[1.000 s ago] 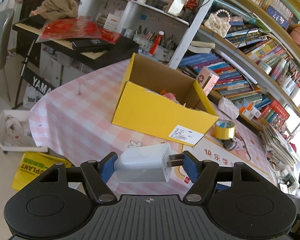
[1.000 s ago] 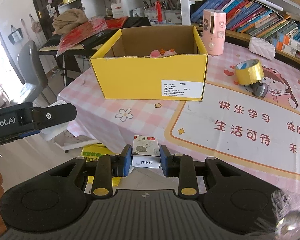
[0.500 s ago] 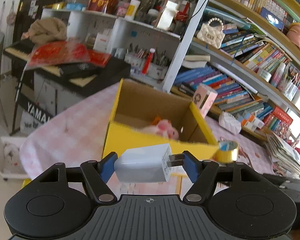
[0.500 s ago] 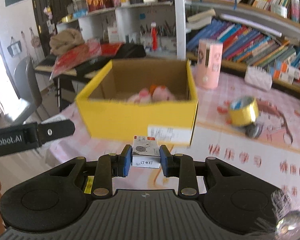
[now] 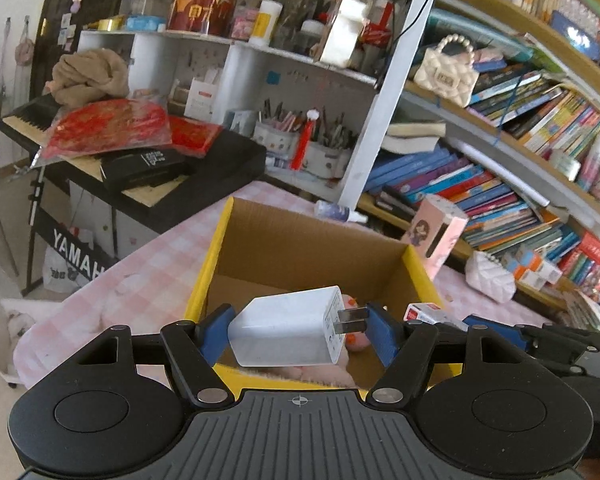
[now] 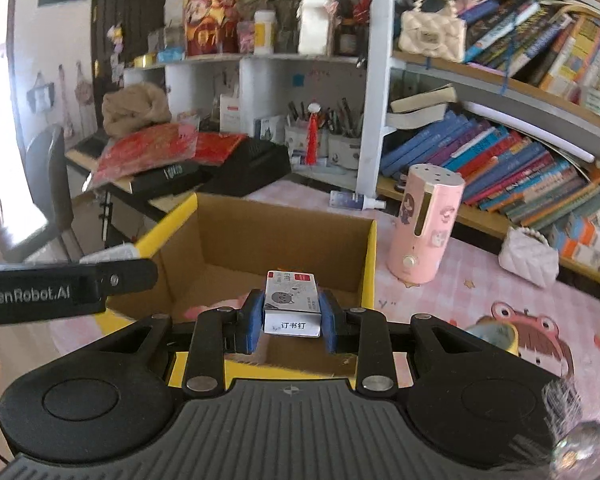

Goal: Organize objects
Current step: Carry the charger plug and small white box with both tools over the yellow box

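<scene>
My left gripper (image 5: 298, 334) is shut on a white plug charger (image 5: 288, 332), its prongs pointing right, held over the near edge of the open yellow cardboard box (image 5: 220, 240). My right gripper (image 6: 292, 322) is shut on a small white staples box (image 6: 292, 306), held over the same yellow box (image 6: 368, 256). A pink plush toy (image 5: 356, 340) lies inside the box, mostly hidden by the charger. The right gripper and its staples box (image 5: 424, 312) show at the right of the left wrist view; the left gripper's arm (image 6: 60, 290) shows at the left of the right wrist view.
The box stands on a pink checked tablecloth (image 5: 148, 276). A pink cylinder device (image 6: 424, 224) stands right of it, a yellow tape roll (image 6: 496, 334) nearer. A bookshelf (image 6: 520, 168) lies behind, a keyboard stand with clutter (image 5: 140, 160) at left.
Both grippers have risen and moved forward, from in front of the box's front wall to above its open top. Each still holds its object.
</scene>
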A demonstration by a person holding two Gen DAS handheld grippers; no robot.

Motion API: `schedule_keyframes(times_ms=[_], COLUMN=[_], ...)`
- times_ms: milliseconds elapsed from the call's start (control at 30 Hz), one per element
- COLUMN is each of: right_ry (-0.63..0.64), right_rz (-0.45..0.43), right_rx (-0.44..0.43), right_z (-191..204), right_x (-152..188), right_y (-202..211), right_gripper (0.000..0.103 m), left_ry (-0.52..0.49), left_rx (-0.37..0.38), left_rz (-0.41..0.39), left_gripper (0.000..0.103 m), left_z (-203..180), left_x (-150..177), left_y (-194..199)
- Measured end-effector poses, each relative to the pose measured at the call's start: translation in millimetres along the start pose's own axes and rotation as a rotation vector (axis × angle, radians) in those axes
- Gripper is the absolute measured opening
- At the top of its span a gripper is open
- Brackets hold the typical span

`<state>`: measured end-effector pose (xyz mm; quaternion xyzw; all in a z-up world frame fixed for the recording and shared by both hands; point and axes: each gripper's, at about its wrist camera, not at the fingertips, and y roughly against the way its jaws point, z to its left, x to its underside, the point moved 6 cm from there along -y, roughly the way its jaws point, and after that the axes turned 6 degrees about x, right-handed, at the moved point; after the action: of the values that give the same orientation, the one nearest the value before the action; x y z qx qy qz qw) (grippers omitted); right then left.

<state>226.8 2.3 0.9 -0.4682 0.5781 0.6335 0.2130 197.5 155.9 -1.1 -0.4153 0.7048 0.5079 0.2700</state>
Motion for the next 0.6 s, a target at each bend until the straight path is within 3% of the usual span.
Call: schedule_keyframes(times_ms=[267, 600], right_ry=[0.182, 0.324], right_rz=[0.063, 0.148], right_rx=[-0.028, -0.105], right_z=[6, 14], right_x=[4, 13], right_y=[-53, -90], right_gripper=[0.028, 0.028], left_ry=[-0.027, -0.096], left_rx=[-0.051, -0.096], left_rz=[0.065, 0.128], left_gripper=[0.070, 0.070], left_z=[-1, -6], left_x=[1, 4], left_y=[-43, -79])
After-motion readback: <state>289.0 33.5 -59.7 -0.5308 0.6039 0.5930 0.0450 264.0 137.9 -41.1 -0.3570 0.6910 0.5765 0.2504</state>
